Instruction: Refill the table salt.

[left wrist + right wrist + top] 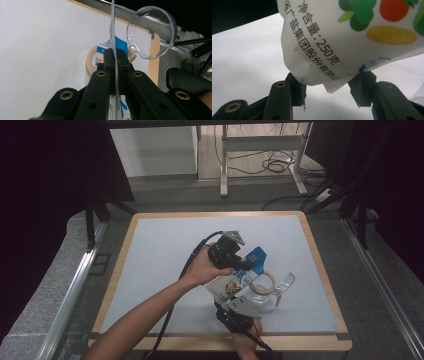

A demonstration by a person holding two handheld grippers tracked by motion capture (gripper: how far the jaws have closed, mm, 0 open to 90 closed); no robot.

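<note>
high view has both hands meeting near the front right of the table [165, 240], working a white printed pouch [231, 285] between them. left gripper [248, 265] is clamped on the pouch's flat blue top edge; in the left gripper view its black jaws are pressed together on the thin seal [113, 45], which stands edge-on between them. right gripper [239, 307] comes in from the near edge with its jaws part-way apart around the pouch's lower corner; in the right gripper view the corner [332, 86] hangs between the two pads, and whether they actually press on it cannot be told

the step looks like steadying or opening the pouch. to do it well, i would keep the left grip firm on the seal and the bag upright, bring the right jaws squarely onto the corner rather than its tip, and pull slowly so the film does not slip or tear unevenly

containers: the pouch bulges as if full and looks sealed. a clear plastic cup [151, 32] lies beyond it, seemingly empty, with a roll of tape [263, 282] just beside, touching or nearly so
</note>
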